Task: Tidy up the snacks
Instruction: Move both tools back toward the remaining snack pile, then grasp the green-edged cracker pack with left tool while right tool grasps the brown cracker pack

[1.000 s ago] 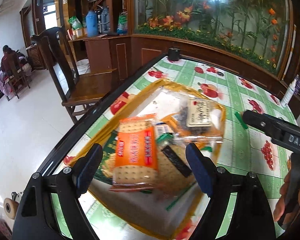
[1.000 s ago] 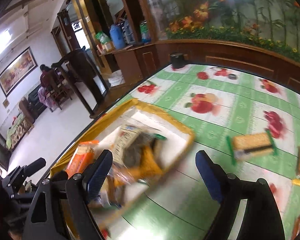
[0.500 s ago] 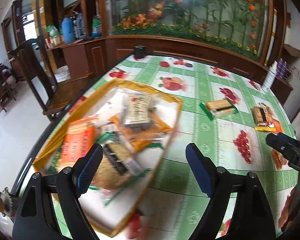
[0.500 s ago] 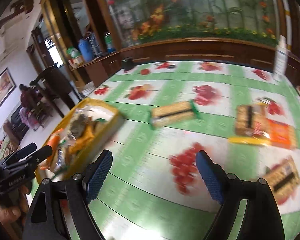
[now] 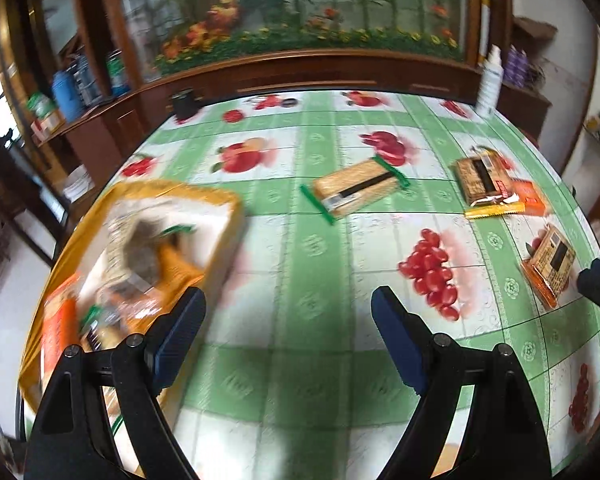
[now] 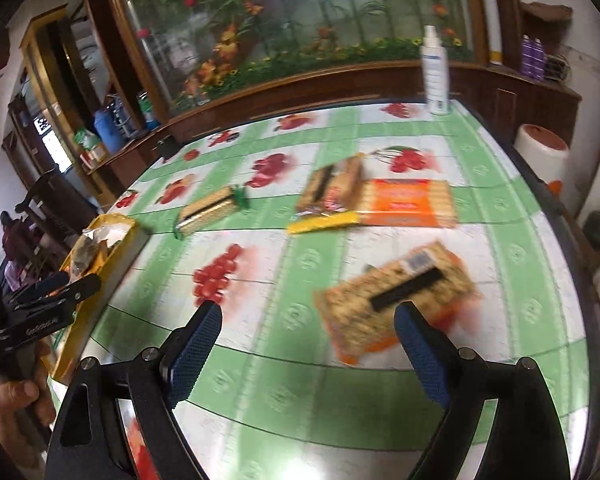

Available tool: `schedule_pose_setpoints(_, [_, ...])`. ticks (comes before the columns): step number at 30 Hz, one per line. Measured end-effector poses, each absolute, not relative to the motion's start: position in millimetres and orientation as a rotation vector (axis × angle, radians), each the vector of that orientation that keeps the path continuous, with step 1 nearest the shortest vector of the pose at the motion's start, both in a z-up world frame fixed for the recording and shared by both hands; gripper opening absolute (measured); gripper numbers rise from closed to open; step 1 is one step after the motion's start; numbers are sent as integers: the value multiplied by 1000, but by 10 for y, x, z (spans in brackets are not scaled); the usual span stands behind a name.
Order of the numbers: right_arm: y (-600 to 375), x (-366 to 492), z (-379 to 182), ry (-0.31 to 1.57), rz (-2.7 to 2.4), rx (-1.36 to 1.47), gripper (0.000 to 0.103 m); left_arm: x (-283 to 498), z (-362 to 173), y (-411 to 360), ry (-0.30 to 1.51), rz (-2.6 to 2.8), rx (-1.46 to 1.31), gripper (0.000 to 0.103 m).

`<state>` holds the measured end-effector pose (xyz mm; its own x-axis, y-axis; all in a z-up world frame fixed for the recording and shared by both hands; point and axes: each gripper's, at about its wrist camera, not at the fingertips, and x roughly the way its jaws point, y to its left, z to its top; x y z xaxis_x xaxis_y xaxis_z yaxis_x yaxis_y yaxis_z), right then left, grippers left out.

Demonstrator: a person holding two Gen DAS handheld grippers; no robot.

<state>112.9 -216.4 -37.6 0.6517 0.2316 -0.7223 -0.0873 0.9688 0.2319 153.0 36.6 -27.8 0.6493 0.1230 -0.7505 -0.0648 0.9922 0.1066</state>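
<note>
A yellow tray [image 5: 224, 200] holding several snack packs sits at the table's left edge. Loose on the fruit-print cloth lie a green-edged cracker pack [image 5: 356, 192], a brown pack [image 5: 480, 178] beside an orange pack [image 5: 530, 200], and an orange-edged cracker pack [image 5: 552, 264]. My left gripper [image 5: 286, 300] hangs open over bare cloth just right of the tray. My right gripper [image 6: 308, 312] is opening, empty, with the orange-edged cracker pack [image 6: 396, 300] just beyond its right finger. The tray [image 6: 112, 224] and the left gripper [image 6: 72, 282] show at left.
A white spray bottle [image 6: 434, 72] stands at the table's far right corner. A small black object [image 5: 186, 104] sits at the far left corner. A wooden cabinet with a flower panel runs behind the table. A white jar [image 6: 540, 152] stands off the right edge.
Both grippers have swept right, away from the tray. The tray has slid to the left of both views, and the loose packs have come into view ahead of the right gripper.
</note>
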Motion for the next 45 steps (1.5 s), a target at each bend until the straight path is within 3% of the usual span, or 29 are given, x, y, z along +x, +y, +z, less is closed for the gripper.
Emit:
schedule_pose_setpoints(16, [-2170, 1714, -263, 826, 158, 126, 92, 2115, -494, 58, 919, 49, 172, 85])
schedule_pose_setpoints(20, [-1986, 1950, -273, 829, 125, 93, 102, 2247, -508, 86, 920, 50, 178, 85])
schedule_pose_setpoints(29, [-1584, 2520, -435, 900, 36, -13, 102, 2644, -553, 191, 911, 27, 230, 85])
schedule_pose_setpoints(45, [-1490, 2804, -714, 935, -26, -66, 102, 2980, -702, 45, 927, -71, 303, 85])
